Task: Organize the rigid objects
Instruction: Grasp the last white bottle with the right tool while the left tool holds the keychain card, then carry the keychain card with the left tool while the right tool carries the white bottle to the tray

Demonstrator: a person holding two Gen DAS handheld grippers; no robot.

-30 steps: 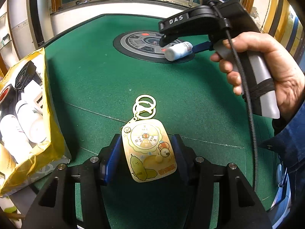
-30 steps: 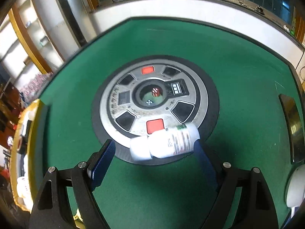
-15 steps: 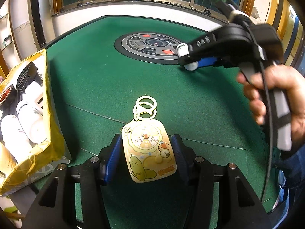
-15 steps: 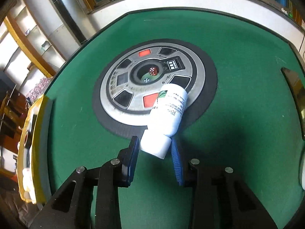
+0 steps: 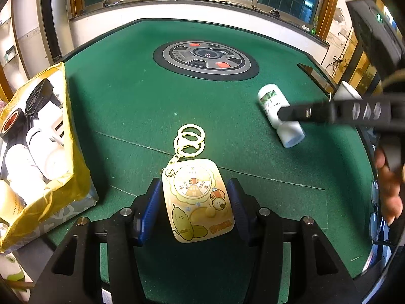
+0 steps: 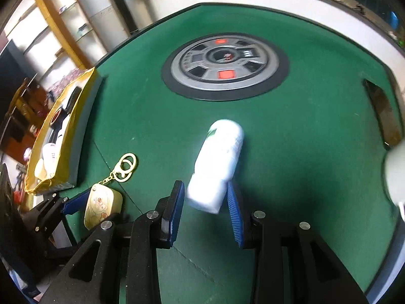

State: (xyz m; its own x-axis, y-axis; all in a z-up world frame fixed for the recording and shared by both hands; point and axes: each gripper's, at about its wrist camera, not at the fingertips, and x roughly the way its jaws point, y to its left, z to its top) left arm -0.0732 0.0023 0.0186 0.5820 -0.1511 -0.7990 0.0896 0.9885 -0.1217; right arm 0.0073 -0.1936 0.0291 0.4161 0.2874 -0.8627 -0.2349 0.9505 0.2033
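A yellow cartoon keychain card (image 5: 197, 200) with gold rings (image 5: 189, 139) sits between the blue pads of my left gripper (image 5: 195, 207), which is shut on its two long edges; the rings rest on the green felt. A white bottle (image 6: 217, 162) with a green label points away from me, its cap end between the pads of my right gripper (image 6: 203, 202). Those jaws are opening, and a gap shows beside the left pad (image 6: 174, 210). In the left wrist view the bottle (image 5: 272, 101) is at the right, under a black finger (image 5: 303, 112) of the right gripper.
A gold-lined box (image 5: 68, 126) with white bottles and dark items stands at the table's left edge. A round grey control panel (image 6: 225, 68) sits in the table's middle. A white cup (image 6: 395, 172) and a dark slot (image 6: 379, 111) are at the right. A person's hand (image 5: 389, 192) holds the right gripper.
My right gripper closed on the bottle at the round panel, turned it end-on and brought it back and to the right over the felt; its jaws now stand wider. The left gripper and card stayed still.
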